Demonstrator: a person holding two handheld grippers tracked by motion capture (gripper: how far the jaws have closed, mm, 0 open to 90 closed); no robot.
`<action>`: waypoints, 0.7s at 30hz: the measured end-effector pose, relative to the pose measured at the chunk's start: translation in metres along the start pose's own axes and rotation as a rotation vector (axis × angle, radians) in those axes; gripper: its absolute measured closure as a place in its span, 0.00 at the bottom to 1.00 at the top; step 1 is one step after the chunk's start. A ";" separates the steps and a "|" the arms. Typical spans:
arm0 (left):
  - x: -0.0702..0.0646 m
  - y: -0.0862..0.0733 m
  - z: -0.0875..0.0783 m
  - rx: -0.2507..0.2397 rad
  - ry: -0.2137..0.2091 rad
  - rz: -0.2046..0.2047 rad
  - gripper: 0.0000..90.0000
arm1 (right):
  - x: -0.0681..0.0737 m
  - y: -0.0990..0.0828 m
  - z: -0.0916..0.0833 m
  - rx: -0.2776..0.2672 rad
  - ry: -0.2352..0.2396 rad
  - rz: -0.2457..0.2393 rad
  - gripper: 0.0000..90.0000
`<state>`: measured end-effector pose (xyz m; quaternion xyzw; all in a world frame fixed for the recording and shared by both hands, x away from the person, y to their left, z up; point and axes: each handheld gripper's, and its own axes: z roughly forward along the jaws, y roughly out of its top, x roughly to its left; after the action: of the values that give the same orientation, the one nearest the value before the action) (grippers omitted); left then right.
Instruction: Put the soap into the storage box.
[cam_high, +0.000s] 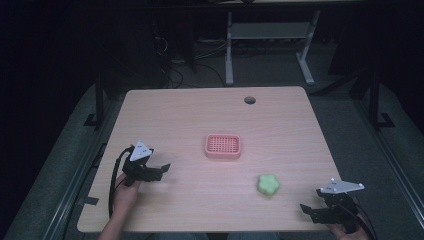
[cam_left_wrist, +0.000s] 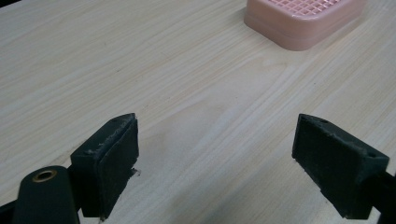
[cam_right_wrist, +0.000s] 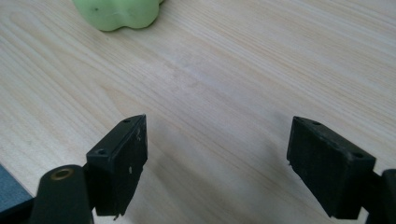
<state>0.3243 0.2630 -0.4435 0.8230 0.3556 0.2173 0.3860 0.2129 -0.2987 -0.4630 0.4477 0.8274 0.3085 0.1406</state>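
A pink slotted soap dish (cam_high: 223, 146) sits near the middle of the wooden table (cam_high: 200, 115); its corner (cam_left_wrist: 303, 21) appears at the top of the left gripper view. A green flower-shaped soap (cam_high: 268, 184) lies to the dish's front right, and its lower edge (cam_right_wrist: 119, 14) is at the top of the right gripper view. My left gripper (cam_high: 162, 170) rests low at the front left, open, nothing between its jaws (cam_left_wrist: 215, 163). My right gripper (cam_high: 306, 210) stands open near the front right corner, right of the soap, with bare wood between its jaws (cam_right_wrist: 217, 165).
A round cable hole (cam_high: 249, 100) is at the table's far right. Behind the table stand white desk legs (cam_high: 229, 50) and cables on a dark floor. The table's front edge runs just under both hands.
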 end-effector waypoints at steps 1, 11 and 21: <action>0.000 0.000 0.000 0.004 0.000 0.000 0.16 | 0.001 0.000 0.000 -0.001 0.000 0.001 0.22; -0.001 0.000 0.000 0.002 0.002 0.001 0.16 | 0.007 0.006 0.003 0.004 0.018 -0.025 0.22; 0.000 0.000 0.000 0.000 0.002 0.001 0.16 | 0.010 0.025 0.008 0.053 0.048 -0.089 0.23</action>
<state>0.3245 0.2631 -0.4432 0.8229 0.3558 0.2184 0.3854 0.2274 -0.2772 -0.4532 0.4065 0.8576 0.2904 0.1223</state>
